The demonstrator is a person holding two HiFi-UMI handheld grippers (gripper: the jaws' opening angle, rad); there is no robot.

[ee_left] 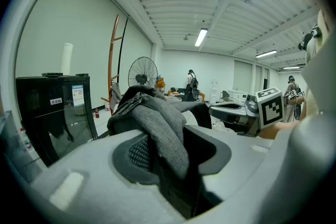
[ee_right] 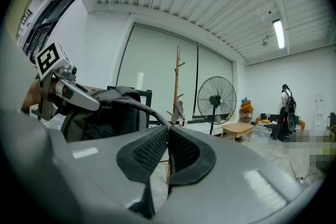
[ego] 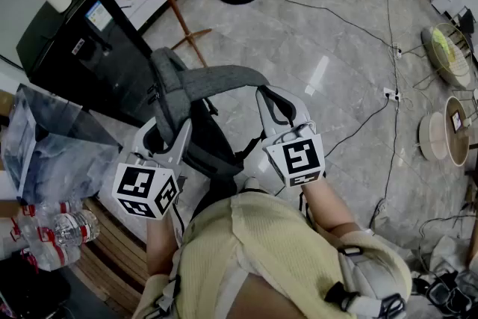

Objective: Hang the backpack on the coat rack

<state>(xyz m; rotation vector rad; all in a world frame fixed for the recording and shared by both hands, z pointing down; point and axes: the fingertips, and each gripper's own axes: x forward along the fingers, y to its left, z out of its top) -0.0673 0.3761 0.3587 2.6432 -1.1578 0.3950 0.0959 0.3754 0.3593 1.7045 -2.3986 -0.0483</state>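
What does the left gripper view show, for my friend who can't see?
The left hand-held gripper clamps a grey backpack in a big room. Beyond stand a black cabinet, a wooden coat rack and a fan; the right hand-held gripper shows at right.

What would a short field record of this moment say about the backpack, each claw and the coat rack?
backpack: grey, held up between both claws, not on rack
left claw: shut on its padded grey strap
right claw: shut on a thin dark strap
coat rack: wooden, upright, ahead of the person
nearby: black cabinet at left, standing fan beyond
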